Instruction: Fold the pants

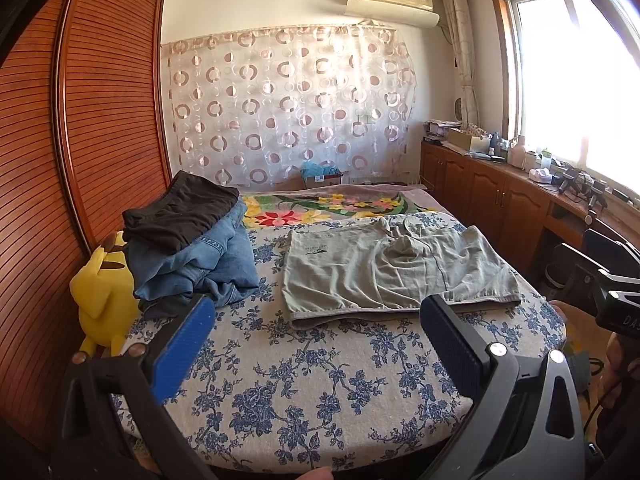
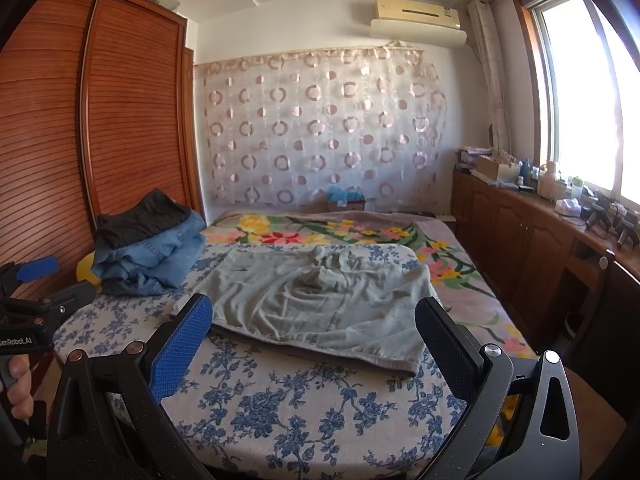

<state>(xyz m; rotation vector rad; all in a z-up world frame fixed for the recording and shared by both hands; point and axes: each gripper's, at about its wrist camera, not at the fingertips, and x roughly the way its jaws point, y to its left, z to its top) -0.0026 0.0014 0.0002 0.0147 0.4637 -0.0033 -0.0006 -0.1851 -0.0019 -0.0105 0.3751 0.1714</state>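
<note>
Lying crosswise (waistband right), grey-green pants (image 1: 396,268)

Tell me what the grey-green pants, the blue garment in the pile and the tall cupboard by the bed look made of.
Grey-green pants: soft matte knit, probably cotton jersey; they lie limp with fine wrinkles.
Blue garment: looks like denim; faded blue, thick folds, a visibly stitched seam.
Cupboard: reddish-brown wood or wood veneer with a slight sheen; fine horizontal slats across the doors. Solid wood or veneer cannot be told.
</note>
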